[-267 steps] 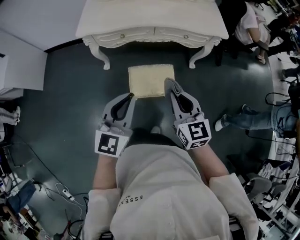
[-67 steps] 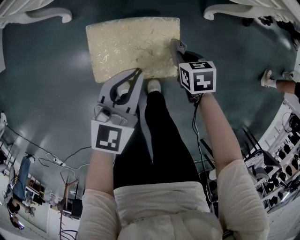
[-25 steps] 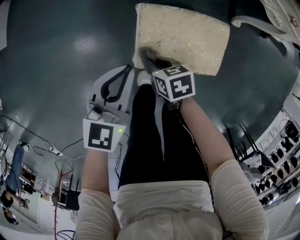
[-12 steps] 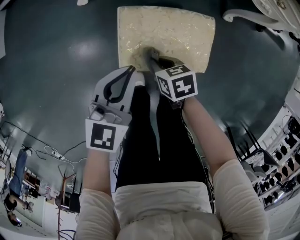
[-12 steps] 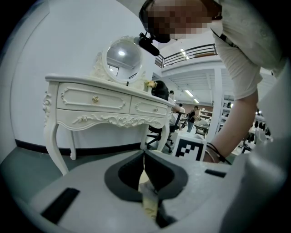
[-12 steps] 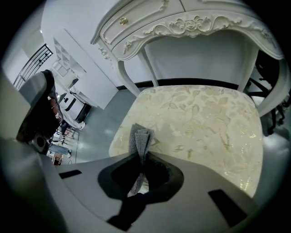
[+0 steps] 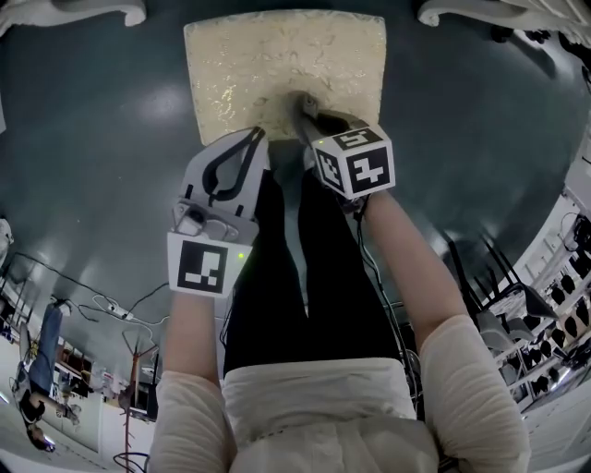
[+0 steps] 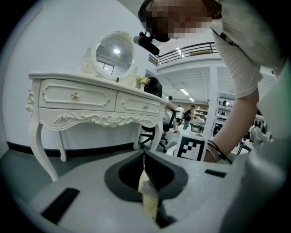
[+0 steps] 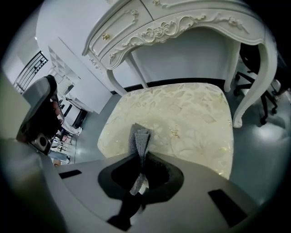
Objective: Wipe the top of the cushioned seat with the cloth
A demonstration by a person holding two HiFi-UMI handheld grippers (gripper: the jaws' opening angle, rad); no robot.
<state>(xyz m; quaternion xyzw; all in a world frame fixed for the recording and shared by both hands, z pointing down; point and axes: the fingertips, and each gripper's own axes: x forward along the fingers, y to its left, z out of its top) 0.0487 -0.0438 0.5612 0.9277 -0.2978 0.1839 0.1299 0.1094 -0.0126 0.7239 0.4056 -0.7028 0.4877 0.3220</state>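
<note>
The cushioned seat (image 7: 277, 55) is cream with a leafy pattern and stands on the dark floor in front of me. My right gripper (image 7: 303, 103) is shut on a grey cloth (image 9: 140, 139). The cloth's free end rests on the seat (image 9: 182, 113) near its front edge, a little right of the middle. My left gripper (image 7: 257, 137) is shut and hangs just over the seat's front edge, left of the right one. A sliver of cream shows in the gap behind its closed tips (image 8: 144, 157).
A white carved dressing table (image 8: 91, 104) with a round mirror (image 8: 113, 54) stands behind the seat; its legs (image 7: 92, 11) flank the seat. My black-trousered legs (image 7: 286, 277) are just below the grippers. Cables (image 7: 111, 314) lie on the floor at the left. An office chair (image 8: 154, 132) stands beyond.
Over the last second the right gripper has slid the cloth along the seat's front from the left corner toward the middle-right. The left gripper has stayed shut by the front edge.
</note>
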